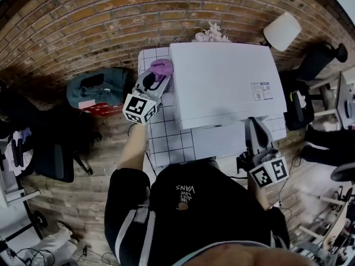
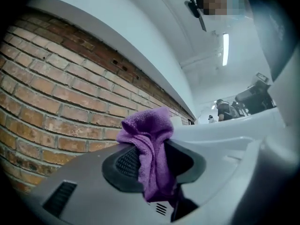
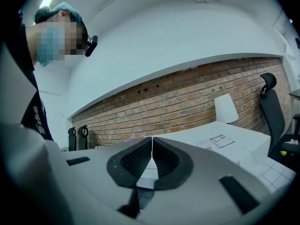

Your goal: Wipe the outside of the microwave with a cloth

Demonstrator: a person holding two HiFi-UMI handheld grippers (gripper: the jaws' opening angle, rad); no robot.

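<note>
Item one, my left gripper (image 1: 157,77): jaws pinching a purple cloth (image 2: 149,144), which I hold just beside the white microwave's (image 1: 222,82) left side near its rear corner, close to the brick wall (image 1: 83,26). Item two, my right gripper (image 3: 152,159): jaws pressed together, nothing between them, at the microwave's front right. Item three: grid-patterned table (image 1: 166,143), carrying the microwave.

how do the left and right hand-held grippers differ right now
The left hand-held gripper is shut on a purple cloth; the right hand-held gripper is shut with its pads meeting on nothing. The left one is at the left side of the microwave; the right one is at its front, near the person's body. Both are grey with dark pads and a marker cube.
</note>
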